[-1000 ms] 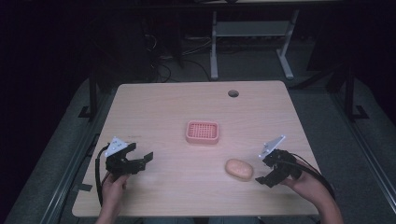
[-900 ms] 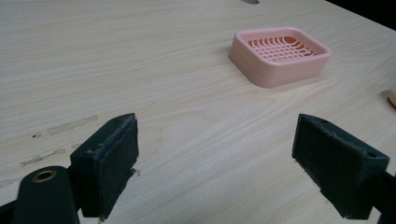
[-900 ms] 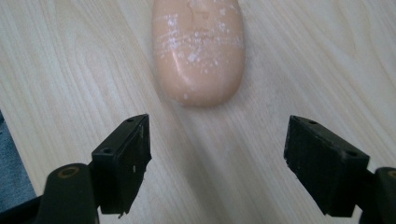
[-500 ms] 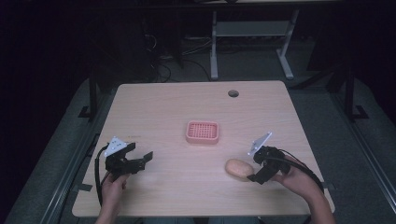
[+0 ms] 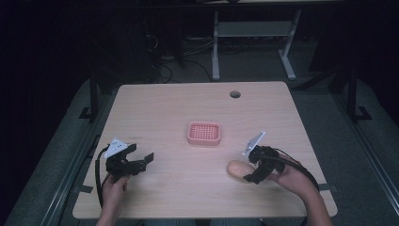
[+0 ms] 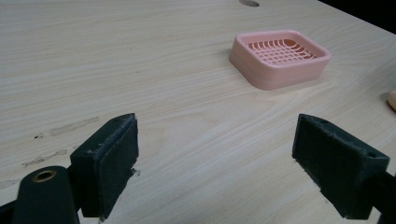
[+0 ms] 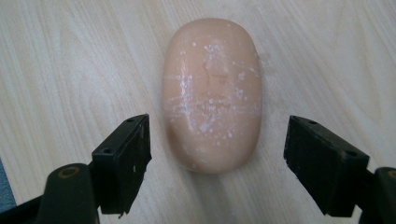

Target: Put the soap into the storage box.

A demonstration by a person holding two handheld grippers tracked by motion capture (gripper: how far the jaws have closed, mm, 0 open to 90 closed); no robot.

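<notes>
A peach oval bar of soap [image 5: 236, 168] [image 7: 211, 93] lies flat on the wooden table, right of centre near the front. My right gripper [image 5: 251, 170] [image 7: 215, 161] is open just right of it, its jaws standing on either side of the soap's near end without touching. A pink slotted soap dish [image 5: 204, 133] [image 6: 279, 57] sits mid-table. My left gripper [image 5: 146, 160] [image 6: 215, 168] rests open near the front left, facing the dish, with nothing between its jaws.
The table [image 5: 155, 108] has a round cable hole [image 5: 235, 94] at its back right. Dark floor, desk legs and cables lie beyond the far edge. The soap's tip [image 6: 391, 99] pokes in at the right edge of the left gripper view.
My right gripper has moved left toward the soap until its open jaws straddle the soap's end. The left gripper, dish and soap have stayed put.
</notes>
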